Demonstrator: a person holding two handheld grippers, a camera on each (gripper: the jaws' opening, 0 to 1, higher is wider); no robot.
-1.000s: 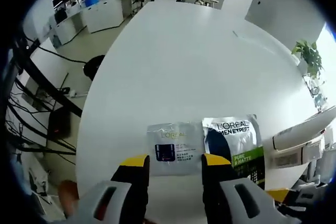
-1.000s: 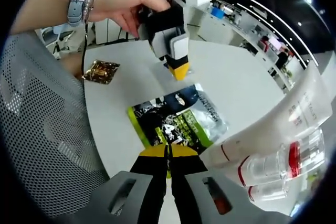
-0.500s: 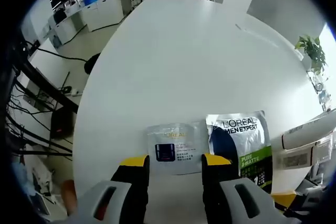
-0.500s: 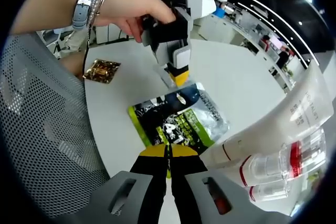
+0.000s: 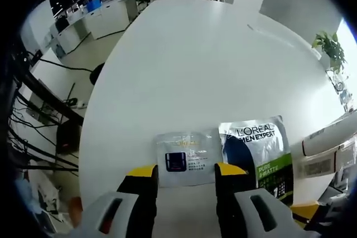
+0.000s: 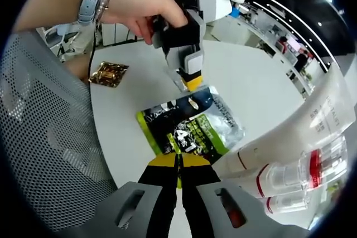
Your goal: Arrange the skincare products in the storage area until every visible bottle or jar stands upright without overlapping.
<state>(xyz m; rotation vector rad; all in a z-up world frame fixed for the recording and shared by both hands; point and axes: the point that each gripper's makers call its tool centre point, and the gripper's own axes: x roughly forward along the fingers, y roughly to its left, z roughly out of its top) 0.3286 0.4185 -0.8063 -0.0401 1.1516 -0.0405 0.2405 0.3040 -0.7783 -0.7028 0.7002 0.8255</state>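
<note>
On the white table lie two flat sachets side by side. The small clear sachet with a dark blue jar print lies just beyond my left gripper, whose yellow-tipped jaws stand open with nothing between them. To its right is the larger Men Expert sachet, silver, navy and green. In the right gripper view this green sachet lies just ahead of my right gripper, which is shut with its tips at the sachet's near edge. The left gripper, held by a hand, hovers over the far end.
A clear pack of small bottles with red bands lies at the right, seen as a white pack in the left gripper view. A gold packet sits near the table's edge. A grey mesh chair stands beside the table.
The left gripper has dipped slightly toward the far end of the green sachet. The sachets and the right gripper have not moved.
</note>
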